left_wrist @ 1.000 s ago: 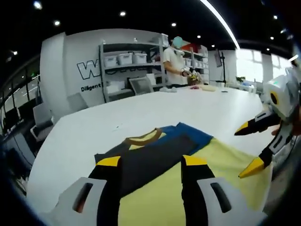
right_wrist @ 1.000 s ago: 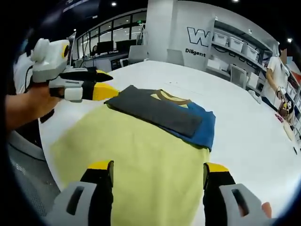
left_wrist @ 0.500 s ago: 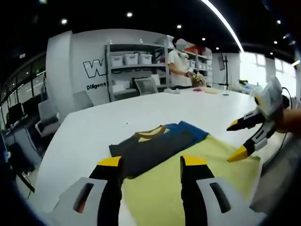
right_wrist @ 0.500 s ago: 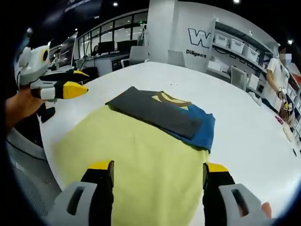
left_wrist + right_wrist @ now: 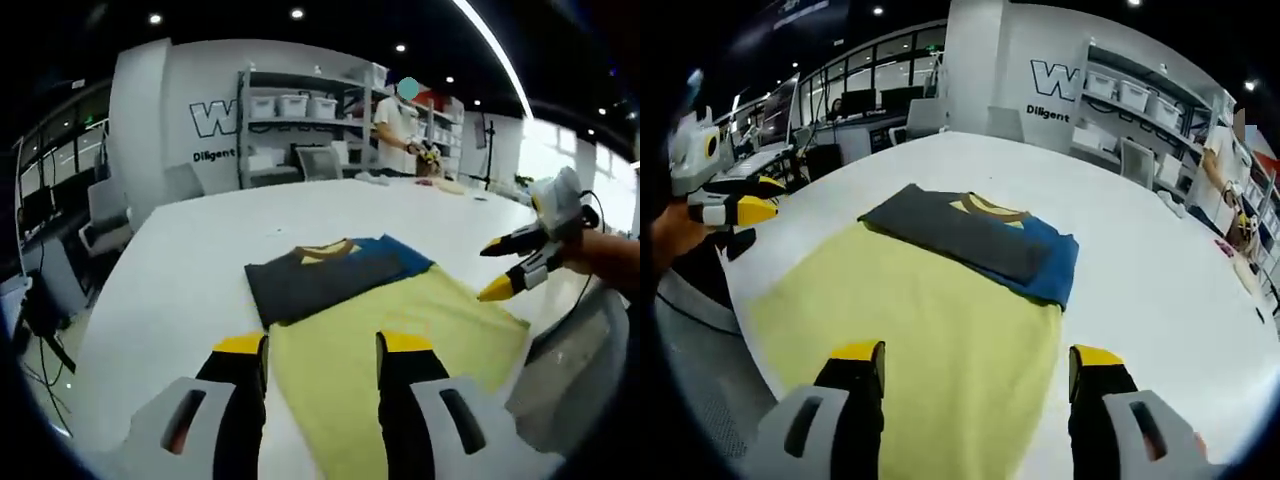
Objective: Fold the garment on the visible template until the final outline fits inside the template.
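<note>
On the white table lies the garment, folded into a compact rectangle: a dark grey panel on top, a blue layer showing along one edge, and a tan-and-yellow collar peeking out at the far side. It rests across the far end of the template, a pale yellow sheet spread flat toward the table's near edge. In the right gripper view the garment covers the far edge of the template, and its blue side reaches a little past the sheet's corner onto bare table.

The left gripper hovers over the near corner of the template with its yellow-tipped jaws spread wide and nothing between them; in the right gripper view it shows at the left, off the table's edge, held in a hand, though there I cannot tell how far its jaws are parted. The right gripper hangs above the near part of the template, jaws also wide apart and empty. In the left gripper view it appears at the right, beyond the sheet's corner, jaws parted.

Beyond the table stand shelves with white bins, a wall with large lettering, and a person in a white shirt.
</note>
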Action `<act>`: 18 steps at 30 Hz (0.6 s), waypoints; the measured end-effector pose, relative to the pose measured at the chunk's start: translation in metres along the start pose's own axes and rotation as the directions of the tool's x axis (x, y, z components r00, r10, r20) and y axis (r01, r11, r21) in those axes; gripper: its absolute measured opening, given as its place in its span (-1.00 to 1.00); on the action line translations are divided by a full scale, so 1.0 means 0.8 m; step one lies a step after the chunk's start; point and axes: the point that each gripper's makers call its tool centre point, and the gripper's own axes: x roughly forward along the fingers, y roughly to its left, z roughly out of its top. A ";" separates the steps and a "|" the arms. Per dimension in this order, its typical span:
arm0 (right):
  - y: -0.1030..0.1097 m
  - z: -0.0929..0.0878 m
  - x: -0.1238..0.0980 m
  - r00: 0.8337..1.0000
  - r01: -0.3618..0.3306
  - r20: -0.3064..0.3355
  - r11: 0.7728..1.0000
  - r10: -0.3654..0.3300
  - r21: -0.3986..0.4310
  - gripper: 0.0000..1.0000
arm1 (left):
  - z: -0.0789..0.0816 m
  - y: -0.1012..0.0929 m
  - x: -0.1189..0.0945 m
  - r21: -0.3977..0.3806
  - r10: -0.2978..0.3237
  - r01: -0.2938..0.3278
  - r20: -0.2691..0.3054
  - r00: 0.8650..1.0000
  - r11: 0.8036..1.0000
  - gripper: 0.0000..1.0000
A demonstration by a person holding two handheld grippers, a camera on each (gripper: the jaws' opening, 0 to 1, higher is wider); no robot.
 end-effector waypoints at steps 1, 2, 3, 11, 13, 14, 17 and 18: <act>-0.001 -0.002 -0.003 1.000 0.001 -0.001 1.000 -0.001 0.002 0.43 | -0.004 -0.001 -0.003 -0.007 -0.003 0.003 -0.008 1.000 1.000 -0.27; -0.001 -0.003 -0.004 1.000 -0.001 -0.002 1.000 0.001 0.002 0.42 | -0.007 -0.002 -0.004 0.000 -0.002 0.002 -0.015 1.000 1.000 -0.27; -0.002 -0.005 -0.006 1.000 -0.001 -0.005 1.000 0.001 0.004 0.42 | -0.010 -0.003 -0.007 0.007 -0.002 0.002 -0.024 1.000 1.000 -0.26; -0.008 -0.029 -0.023 0.999 0.001 -0.041 1.000 0.000 0.020 0.38 | -0.041 -0.005 -0.024 -0.031 -0.029 0.026 -0.090 0.996 0.999 -0.30; -0.008 -0.038 -0.025 0.998 -0.004 -0.058 1.000 0.006 0.023 0.35 | -0.049 -0.002 -0.027 -0.008 -0.015 0.015 -0.116 0.993 1.000 -0.32; -0.009 -0.039 -0.025 0.998 -0.002 -0.061 1.000 0.004 0.025 0.35 | -0.054 -0.003 -0.028 -0.005 -0.016 0.015 -0.130 0.991 1.000 -0.32; -0.010 -0.052 -0.029 0.997 0.004 -0.075 0.999 0.000 0.042 0.36 | -0.071 -0.011 -0.031 -0.004 -0.036 0.036 -0.169 0.985 0.999 -0.34; -0.010 -0.054 -0.030 0.997 0.003 -0.079 0.999 0.000 0.044 0.36 | -0.076 -0.012 -0.032 -0.009 -0.041 0.040 -0.184 0.982 0.999 -0.35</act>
